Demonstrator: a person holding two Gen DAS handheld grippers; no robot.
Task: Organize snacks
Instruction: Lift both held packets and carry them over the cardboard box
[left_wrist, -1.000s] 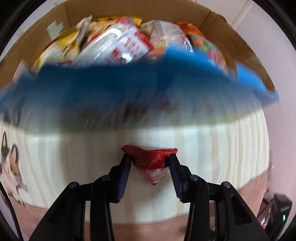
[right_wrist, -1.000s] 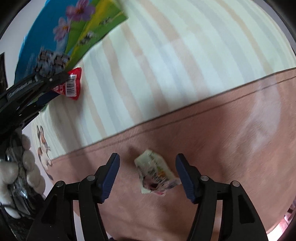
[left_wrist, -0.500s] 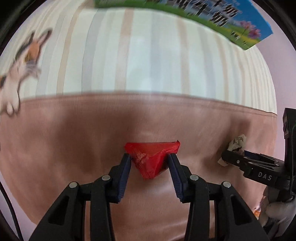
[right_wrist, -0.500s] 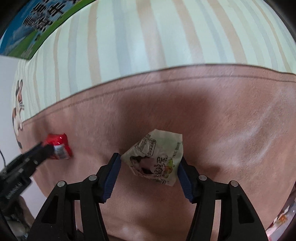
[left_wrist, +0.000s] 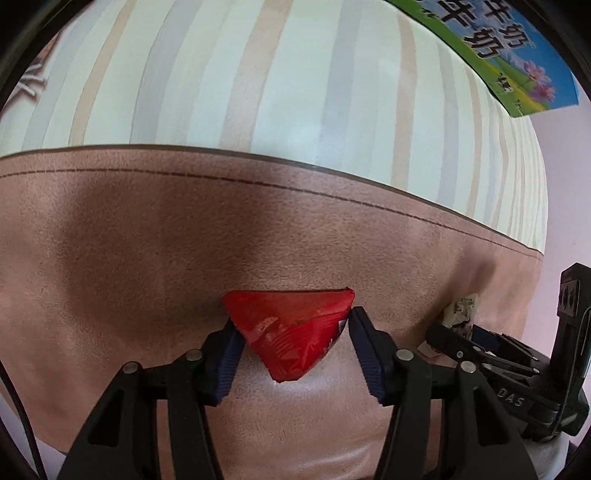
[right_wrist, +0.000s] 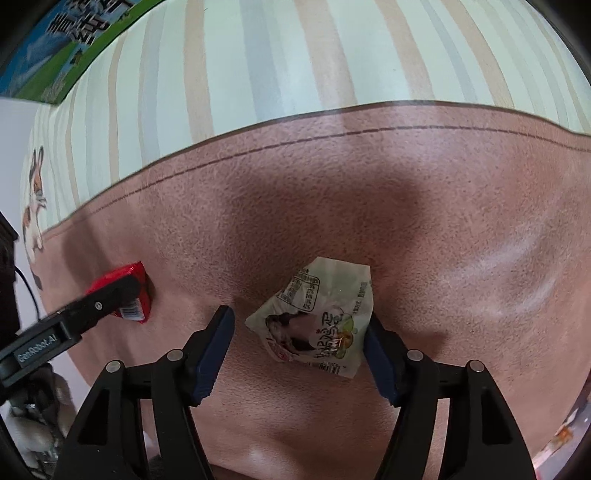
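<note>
Gripping a red snack packet (left_wrist: 291, 332), the left gripper (left_wrist: 293, 332) sits low over the brown suede-like band of the mat (left_wrist: 147, 258). Both blue pads (left_wrist: 225, 354) touch the packet's sides: jaws clamped on it, 1 pad per side. The packet is triangular from this view, point toward the camera, flat edge away. In the right wrist view the same packet (right_wrist: 135, 295) shows at far left, partly covered by a black finger of the left gripper (right_wrist: 122, 295), barcode end facing down-frame.

The right gripper (right_wrist: 299, 336) brackets a pale green-white snack packet (right_wrist: 321, 321) with printed text and a nutrition table. The right-hand pad (right_wrist: 373, 339) touches the packet's edge. The left-hand pad stands a little apart from it, a gap of mat visible between. Whether the jaws actually bear on the packet: cannot tell. From the left wrist view only a corner of this packet (left_wrist: 461, 310) shows behind the right gripper's (left_wrist: 448, 332) black fingers.

The 2 packets lie well apart, both over the brown band. Beyond it: pale striped mat surface (right_wrist: 295, 55). A blue-and-green carton (left_wrist: 517, 55) with Chinese lettering lies at the far edge; same carton (right_wrist: 62, 44) at upper left in the right view. A cat print (right_wrist: 33, 206) marks the mat's left border.
</note>
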